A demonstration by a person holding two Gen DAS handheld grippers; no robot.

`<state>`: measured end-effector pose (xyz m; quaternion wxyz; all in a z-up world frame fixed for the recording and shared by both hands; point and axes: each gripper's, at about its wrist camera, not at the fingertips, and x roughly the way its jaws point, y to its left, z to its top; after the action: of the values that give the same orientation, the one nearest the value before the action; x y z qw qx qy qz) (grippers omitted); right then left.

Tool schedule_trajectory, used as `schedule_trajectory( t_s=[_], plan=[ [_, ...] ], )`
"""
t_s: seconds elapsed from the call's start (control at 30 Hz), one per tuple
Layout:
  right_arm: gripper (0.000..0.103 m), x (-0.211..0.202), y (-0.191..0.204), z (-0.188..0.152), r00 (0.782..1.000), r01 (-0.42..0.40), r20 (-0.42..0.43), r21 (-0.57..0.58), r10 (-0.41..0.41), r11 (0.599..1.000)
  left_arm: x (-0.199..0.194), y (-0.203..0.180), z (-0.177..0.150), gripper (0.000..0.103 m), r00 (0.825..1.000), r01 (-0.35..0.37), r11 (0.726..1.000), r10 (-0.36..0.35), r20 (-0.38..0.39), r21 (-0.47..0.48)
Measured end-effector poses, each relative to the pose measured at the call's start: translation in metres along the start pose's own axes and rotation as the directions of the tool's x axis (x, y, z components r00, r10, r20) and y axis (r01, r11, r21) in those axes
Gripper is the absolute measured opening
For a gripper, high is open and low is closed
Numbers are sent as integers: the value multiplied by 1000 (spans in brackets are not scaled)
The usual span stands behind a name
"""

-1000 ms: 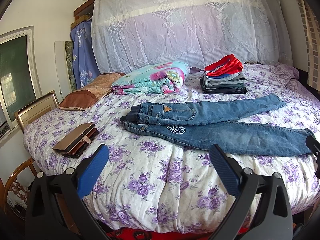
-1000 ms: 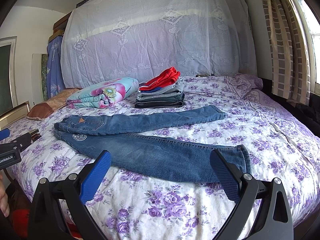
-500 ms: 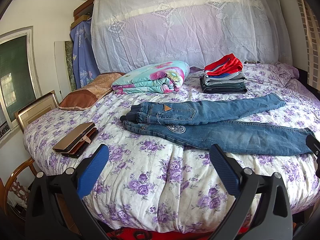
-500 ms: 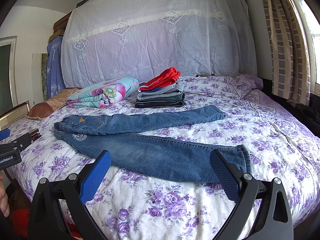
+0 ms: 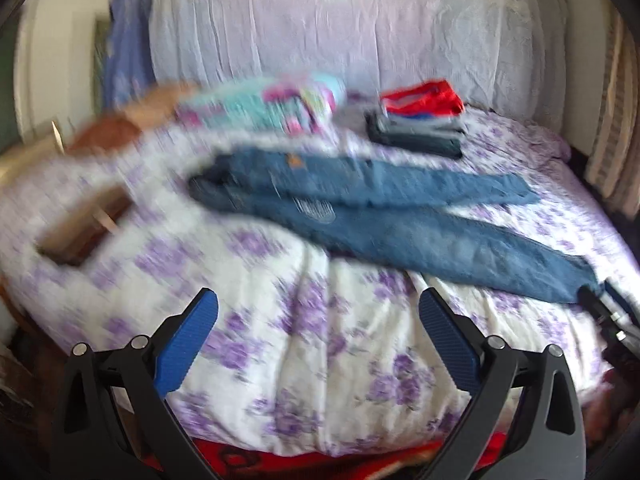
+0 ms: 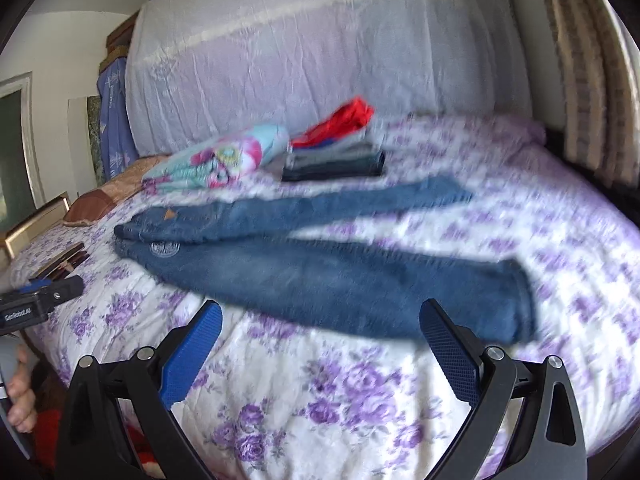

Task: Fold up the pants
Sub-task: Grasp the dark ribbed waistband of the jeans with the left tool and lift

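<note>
Blue jeans (image 5: 400, 216) (image 6: 320, 264) lie flat across the flowered bed, waist to the left, both legs spread apart toward the right. My left gripper (image 5: 318, 312) hovers open over the bed's front edge, short of the jeans, with nothing between its blue pads. My right gripper (image 6: 320, 320) is open too, its pads just in front of the near leg, close to the hem (image 6: 516, 300). Each gripper's tip shows at the edge of the other's view. Both views are blurred by motion.
A stack of folded clothes (image 5: 416, 124) (image 6: 336, 152) with a red top and a folded turquoise blanket (image 5: 260, 108) (image 6: 216, 156) sit behind the jeans. A brown wallet (image 5: 80, 228) lies at the bed's left. Pillows, a draped headboard and a curtain (image 6: 584, 80) surround it.
Both grippers have swung forward and tilted toward the jeans after holding still, blurring the views. The jeans have not moved and both grippers remain open.
</note>
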<state>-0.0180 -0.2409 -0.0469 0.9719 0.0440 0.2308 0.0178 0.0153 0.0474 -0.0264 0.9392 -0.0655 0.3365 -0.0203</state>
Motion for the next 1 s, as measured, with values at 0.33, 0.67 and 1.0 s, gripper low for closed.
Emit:
schedule_trajectory(
  t_s=[0.33, 0.67, 1.0],
  plan=[
    [100, 55, -47, -20, 963, -54, -241, 251, 117, 967, 98, 68, 34, 98, 952, 211, 946, -256, -168, -247],
    [100, 94, -90, 14, 962, -63, -215, 432, 171, 900, 179, 109, 96, 98, 933, 240, 880, -326, -154, -409],
    [56, 113, -141, 36, 971, -72, -168, 476, 171, 876, 179, 129, 97, 69, 959, 178, 871, -259, -119, -458]
  ],
)
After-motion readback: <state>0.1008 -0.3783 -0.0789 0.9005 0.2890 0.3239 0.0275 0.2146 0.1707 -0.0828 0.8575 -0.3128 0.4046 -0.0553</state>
